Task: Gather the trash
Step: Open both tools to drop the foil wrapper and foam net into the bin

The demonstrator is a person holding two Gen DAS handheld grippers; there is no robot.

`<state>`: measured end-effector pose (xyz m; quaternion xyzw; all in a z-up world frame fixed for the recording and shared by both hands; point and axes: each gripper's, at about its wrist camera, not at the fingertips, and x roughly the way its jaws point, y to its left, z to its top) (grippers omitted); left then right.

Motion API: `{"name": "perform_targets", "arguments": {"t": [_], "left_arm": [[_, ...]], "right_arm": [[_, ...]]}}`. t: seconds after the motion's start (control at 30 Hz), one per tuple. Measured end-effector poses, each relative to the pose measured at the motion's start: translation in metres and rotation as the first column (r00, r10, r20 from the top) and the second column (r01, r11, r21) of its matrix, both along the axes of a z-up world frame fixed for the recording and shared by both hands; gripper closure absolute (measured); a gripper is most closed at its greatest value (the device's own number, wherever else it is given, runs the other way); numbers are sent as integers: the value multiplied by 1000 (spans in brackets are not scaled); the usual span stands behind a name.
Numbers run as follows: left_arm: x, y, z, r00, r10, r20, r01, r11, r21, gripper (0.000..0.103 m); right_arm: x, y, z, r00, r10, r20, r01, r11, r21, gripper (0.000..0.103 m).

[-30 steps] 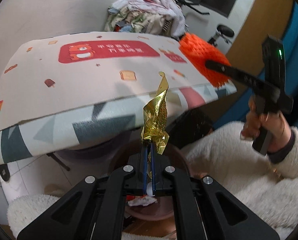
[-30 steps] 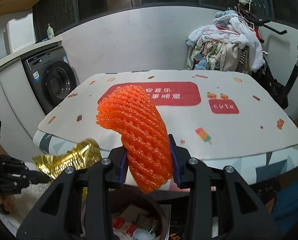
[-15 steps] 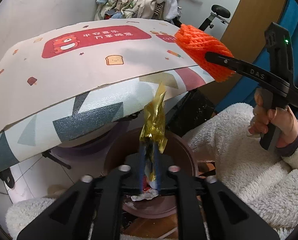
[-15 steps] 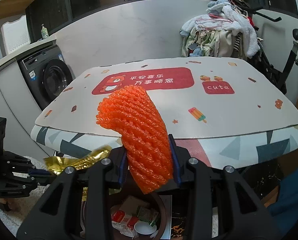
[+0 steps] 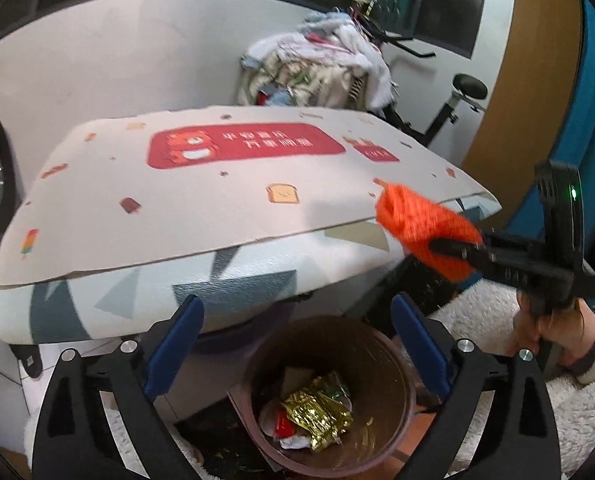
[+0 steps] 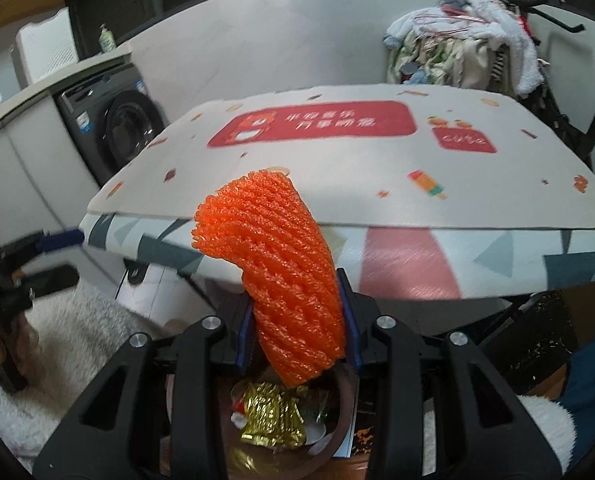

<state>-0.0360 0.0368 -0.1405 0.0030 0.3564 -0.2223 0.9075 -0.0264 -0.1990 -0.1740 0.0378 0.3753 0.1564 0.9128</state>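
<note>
We held the left gripper with its blue-padded fingers spread wide apart and nothing between them, directly above the brown trash bin that stood on the floor below the near edge of the table. The gold foil wrapper lay crumpled inside the bin on top of other scraps, among them a red-and-white piece. Our right gripper was clamped on the orange foam net, which stood up from between the fingers and curled over to the left at its top. In the right wrist view the net hung over the bin, the foil wrapper visible below it. From the left wrist view the net sat just off the table's near right corner, in front of its patterned cloth. A heap of laundry rose beyond the table's far edge.
</note>
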Motion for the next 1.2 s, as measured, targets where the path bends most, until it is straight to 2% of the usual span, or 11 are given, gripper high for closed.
{"name": "perform_targets", "arguments": {"t": [0.17,0.33,0.8,0.93,1.0,1.1,1.2], "left_arm": [[-8,15,4,995,89,41,-88,996,-12,7],[-6,35,4,986,163,26,-161,984,-72,7],[0,36,-5,983,180,-20,-181,981,-68,6],[1,36,-6,984,179,-26,-180,982,-63,6],[0,35,-7,984,178,-26,-179,982,-60,6],[0,34,-7,984,175,-24,-176,983,-54,7],[0,33,-7,985,173,-22,-173,984,-49,7]], "right_arm": [[-6,16,-6,998,53,-23,-53,998,-24,65],[-9,30,-13,994,96,-45,-98,994,-57,65],[-5,48,-37,981,144,-132,-161,979,-124,62],[-3,51,-42,977,152,-149,-173,976,-133,50],[-3,52,-42,978,142,-151,-164,976,-147,28],[-3,51,-41,983,124,-137,-145,977,-156,13],[-1,49,-40,985,109,-134,-130,979,-160,10]]}}
